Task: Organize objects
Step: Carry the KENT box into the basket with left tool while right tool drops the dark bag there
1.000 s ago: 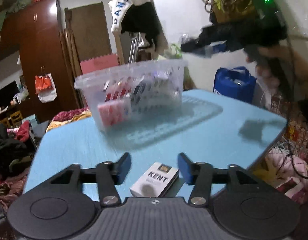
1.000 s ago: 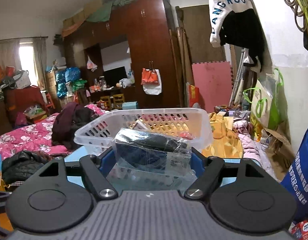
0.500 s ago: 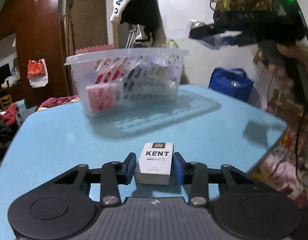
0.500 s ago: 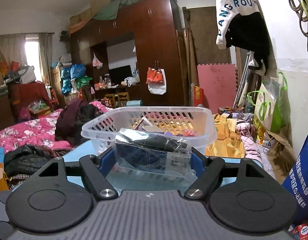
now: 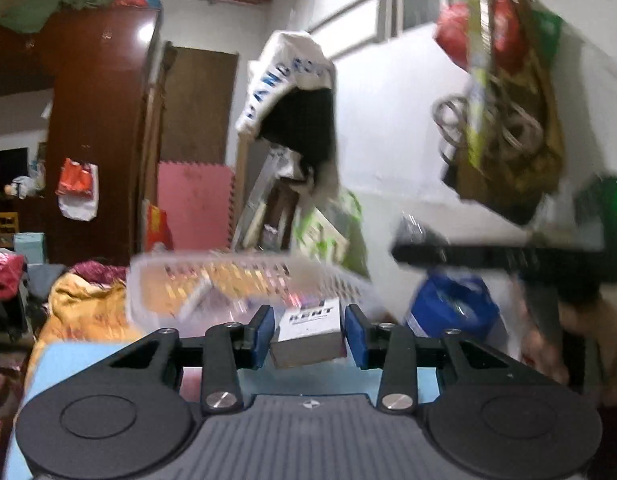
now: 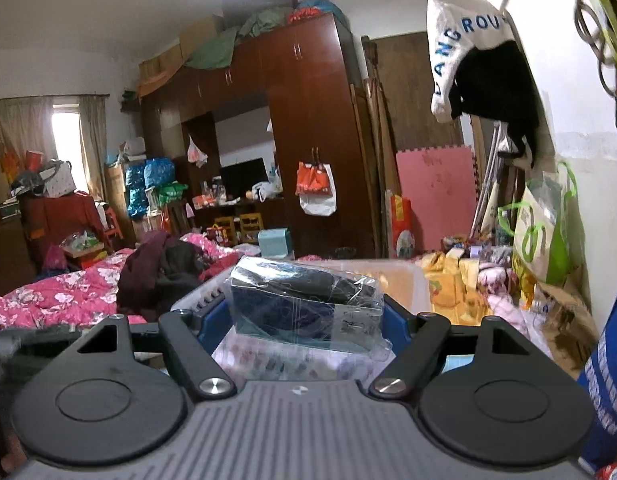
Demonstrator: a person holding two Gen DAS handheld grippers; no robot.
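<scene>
My left gripper (image 5: 309, 330) is shut on a white KENT cigarette pack (image 5: 308, 344), which hangs a little tilted above the blue table (image 5: 68, 360). Just beyond it stands the clear plastic basket (image 5: 212, 272), blurred, with several small packs inside. My right gripper (image 6: 304, 320) is shut on a clear plastic packet (image 6: 304, 300) with a dark item in it, held level with the rim of the basket (image 6: 408, 276). In the left wrist view the right gripper (image 5: 468, 256) shows as a dark bar at the right, with a person's hand (image 5: 548, 340) under it.
A blue bag (image 5: 452, 312) stands past the table's right edge. Bedding and clothes (image 6: 68, 292) lie to the left. A brown wardrobe (image 6: 308, 140) and a pink foam mat (image 6: 432, 196) line the back. Clothes and bags (image 5: 292, 100) hang on the right wall.
The left jaws came together on the KENT pack and lifted it off the table towards the basket. The right gripper rose slightly with its packet; the basket sits lower in its view.
</scene>
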